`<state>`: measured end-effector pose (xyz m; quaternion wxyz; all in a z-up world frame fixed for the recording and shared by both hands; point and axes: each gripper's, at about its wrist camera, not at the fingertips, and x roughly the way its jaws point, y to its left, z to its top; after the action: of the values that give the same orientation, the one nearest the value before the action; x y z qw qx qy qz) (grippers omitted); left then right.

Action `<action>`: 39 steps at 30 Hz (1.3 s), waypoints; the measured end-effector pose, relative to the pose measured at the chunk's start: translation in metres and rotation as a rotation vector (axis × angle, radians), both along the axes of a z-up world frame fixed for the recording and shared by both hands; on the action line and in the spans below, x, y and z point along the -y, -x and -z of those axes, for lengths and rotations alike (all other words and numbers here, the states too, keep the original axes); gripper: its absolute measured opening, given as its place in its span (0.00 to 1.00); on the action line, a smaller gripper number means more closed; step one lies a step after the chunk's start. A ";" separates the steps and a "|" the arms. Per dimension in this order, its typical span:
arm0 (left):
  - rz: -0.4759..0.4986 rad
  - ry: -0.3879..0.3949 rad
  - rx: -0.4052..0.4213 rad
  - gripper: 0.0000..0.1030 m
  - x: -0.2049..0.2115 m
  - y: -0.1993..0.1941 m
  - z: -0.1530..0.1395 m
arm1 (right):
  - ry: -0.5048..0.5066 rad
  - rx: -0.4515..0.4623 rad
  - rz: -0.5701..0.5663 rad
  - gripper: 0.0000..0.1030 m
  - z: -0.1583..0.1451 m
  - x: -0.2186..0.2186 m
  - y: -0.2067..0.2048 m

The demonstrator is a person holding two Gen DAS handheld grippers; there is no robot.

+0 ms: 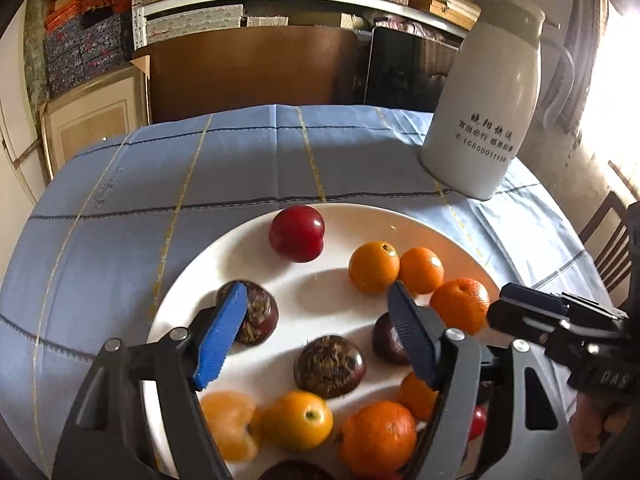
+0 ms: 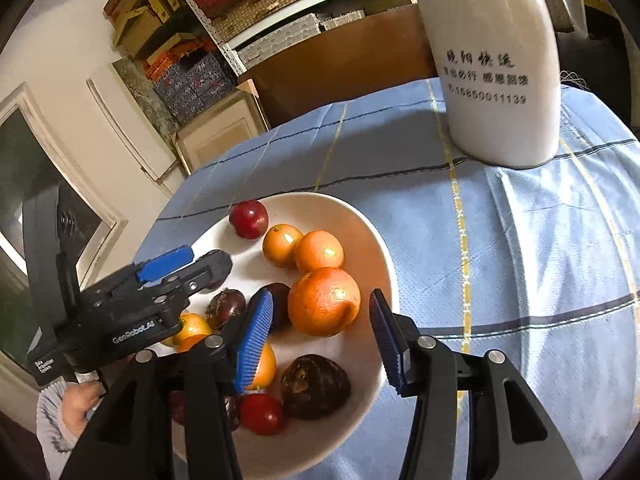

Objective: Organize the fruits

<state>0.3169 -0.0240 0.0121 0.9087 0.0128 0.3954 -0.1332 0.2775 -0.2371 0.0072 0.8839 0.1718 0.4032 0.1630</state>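
Observation:
A white plate (image 1: 352,216) (image 2: 380,264) on a blue checked cloth holds a red plum (image 1: 297,233) (image 2: 248,219), several oranges (image 1: 373,267) (image 2: 324,301) and several dark brown water chestnuts (image 1: 329,366) (image 2: 315,386). My left gripper (image 1: 316,308) is open and empty above the plate's middle, one finger over a chestnut (image 1: 256,314); it also shows in the right wrist view (image 2: 182,266). My right gripper (image 2: 320,316) is open and empty, its fingers either side of the large orange. Its body shows in the left wrist view (image 1: 560,320).
A tall white jug (image 1: 484,112) (image 2: 496,64) with printed text stands on the cloth behind the plate to the right. Shelves with boxes (image 1: 240,0) and a brown board stand beyond the table. A wooden chair (image 1: 612,248) is at the right.

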 end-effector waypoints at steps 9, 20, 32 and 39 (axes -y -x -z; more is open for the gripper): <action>-0.054 0.076 0.041 0.73 -0.035 0.085 -0.014 | -0.042 0.019 0.013 0.54 -0.007 0.000 0.057; -0.146 -0.038 0.148 0.91 -0.030 0.201 0.003 | 0.090 0.137 0.065 0.70 0.001 -0.029 0.168; -0.192 -0.051 0.222 0.95 -0.033 0.227 -0.006 | 0.216 0.210 0.180 0.97 -0.002 -0.027 0.192; -0.224 -0.021 0.195 0.95 -0.042 0.223 -0.008 | 0.235 0.232 0.157 0.97 -0.004 -0.036 0.197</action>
<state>0.0939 0.0185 0.0201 0.9517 -0.0090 0.3057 -0.0252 0.0804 -0.2015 0.0115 0.9485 0.0784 0.3000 0.0642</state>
